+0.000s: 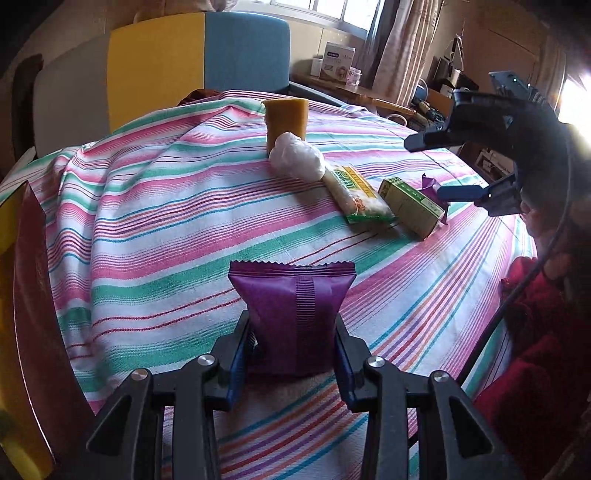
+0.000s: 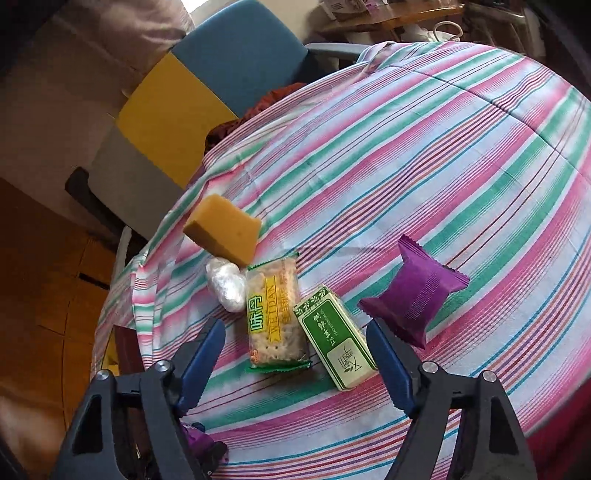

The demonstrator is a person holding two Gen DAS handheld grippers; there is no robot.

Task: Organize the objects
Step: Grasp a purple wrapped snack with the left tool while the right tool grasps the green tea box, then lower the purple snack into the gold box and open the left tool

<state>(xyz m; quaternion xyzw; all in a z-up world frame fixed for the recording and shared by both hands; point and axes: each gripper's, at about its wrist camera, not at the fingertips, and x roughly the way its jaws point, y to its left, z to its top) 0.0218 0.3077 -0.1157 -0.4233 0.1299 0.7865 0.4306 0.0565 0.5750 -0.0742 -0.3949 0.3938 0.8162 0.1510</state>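
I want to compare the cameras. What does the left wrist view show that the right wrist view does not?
Only the left wrist view: the left gripper, jaws shut on a purple packet, and a window.

Only the right wrist view: the printed top of the cracker pack, and a second purple packet in full.

Both: sponge, white wrapped ball, green box, striped cloth.

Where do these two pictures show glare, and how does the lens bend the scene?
Left wrist view: strong white glare at the right edge, behind the right hand-held gripper; window bright. Right wrist view: even light, no glare. Both views: the fisheye curves the striped cloth into a dome.
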